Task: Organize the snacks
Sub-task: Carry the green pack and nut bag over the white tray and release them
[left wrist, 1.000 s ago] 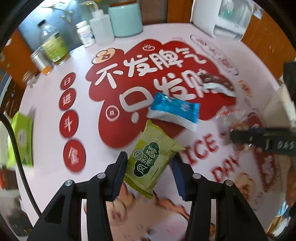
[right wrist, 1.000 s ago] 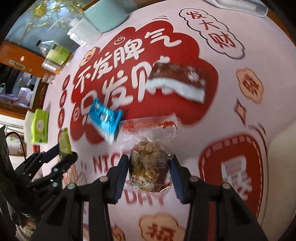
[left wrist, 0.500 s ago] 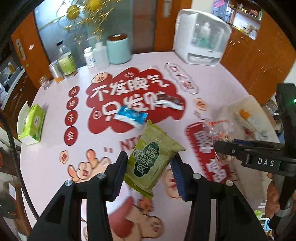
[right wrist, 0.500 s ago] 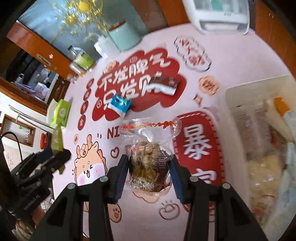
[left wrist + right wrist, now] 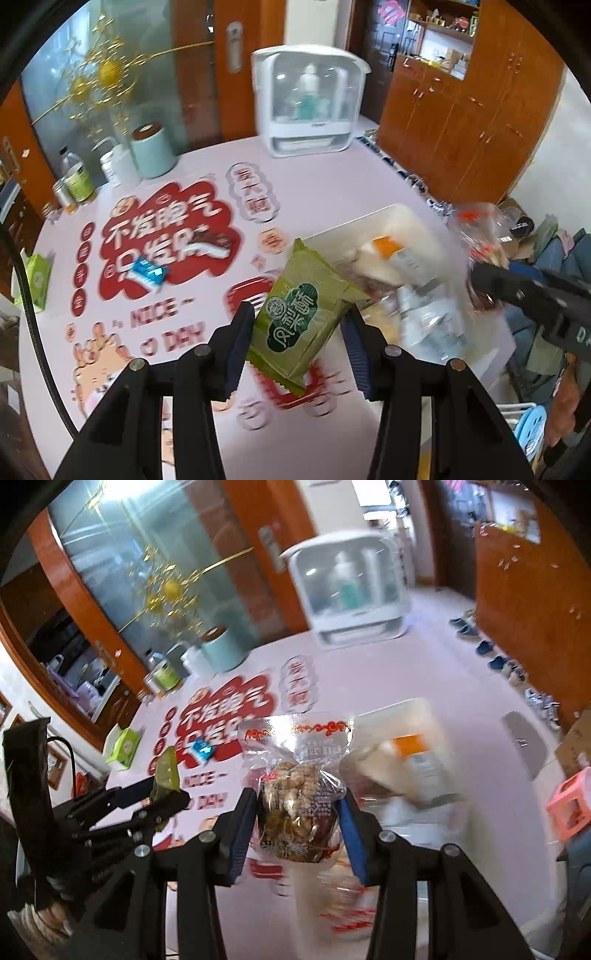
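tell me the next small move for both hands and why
Probably carry both packets on over the white bin and lower them before letting go. The left gripper is clamped on the green snack packet, the right gripper on the clear nut packet, and both hang above the table beside the bin's near edge.

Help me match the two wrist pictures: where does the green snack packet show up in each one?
Left wrist: the green snack packet sits at centre, clamped in the left tool.
Right wrist: the same packet is at the left edge, seen edge-on in that tool.
Shared landmark: the blue snack packet lying on the red table print.
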`<state>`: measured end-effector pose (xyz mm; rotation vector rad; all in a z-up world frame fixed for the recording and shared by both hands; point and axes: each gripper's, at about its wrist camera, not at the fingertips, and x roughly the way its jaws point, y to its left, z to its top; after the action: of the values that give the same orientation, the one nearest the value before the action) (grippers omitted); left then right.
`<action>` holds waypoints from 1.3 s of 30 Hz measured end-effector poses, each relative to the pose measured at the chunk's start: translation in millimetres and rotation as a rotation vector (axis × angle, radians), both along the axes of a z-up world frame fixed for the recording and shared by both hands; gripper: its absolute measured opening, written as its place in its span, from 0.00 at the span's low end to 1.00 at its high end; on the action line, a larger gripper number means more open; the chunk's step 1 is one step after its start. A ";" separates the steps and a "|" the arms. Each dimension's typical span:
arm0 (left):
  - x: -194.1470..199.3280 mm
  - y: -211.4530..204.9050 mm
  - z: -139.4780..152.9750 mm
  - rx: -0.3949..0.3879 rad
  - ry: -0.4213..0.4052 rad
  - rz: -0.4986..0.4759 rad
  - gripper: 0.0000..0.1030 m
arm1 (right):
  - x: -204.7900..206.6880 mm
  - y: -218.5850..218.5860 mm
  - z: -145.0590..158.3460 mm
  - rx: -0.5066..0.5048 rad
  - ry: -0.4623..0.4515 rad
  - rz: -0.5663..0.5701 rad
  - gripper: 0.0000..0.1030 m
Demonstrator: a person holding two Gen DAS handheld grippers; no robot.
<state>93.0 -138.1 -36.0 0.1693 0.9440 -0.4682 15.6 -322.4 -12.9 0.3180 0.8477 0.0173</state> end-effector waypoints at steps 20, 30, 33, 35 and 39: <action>-6.4 -131.1 2.8 -0.012 0.015 -0.026 0.46 | -49.2 -82.2 -9.7 -0.100 0.005 -0.029 0.44; 1.9 -132.4 -4.6 0.020 0.011 0.015 0.46 | -37.1 -63.3 -15.0 -0.126 0.023 0.061 0.46; 4.3 -128.9 -5.5 0.016 0.013 0.029 0.59 | -30.6 -58.5 -19.4 -0.131 0.050 0.080 0.48; 3.9 -126.1 -4.1 0.011 0.002 0.039 0.83 | -28.7 -58.5 -22.0 -0.116 0.059 0.076 0.49; 2.6 -119.4 -2.8 0.012 -0.025 0.052 0.89 | -26.4 -61.1 -22.9 -0.081 0.068 0.062 0.50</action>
<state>95.6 -257.5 -38.8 0.1606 0.9244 -0.4121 -10.8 -383.5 -35.8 0.2172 0.9227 0.0298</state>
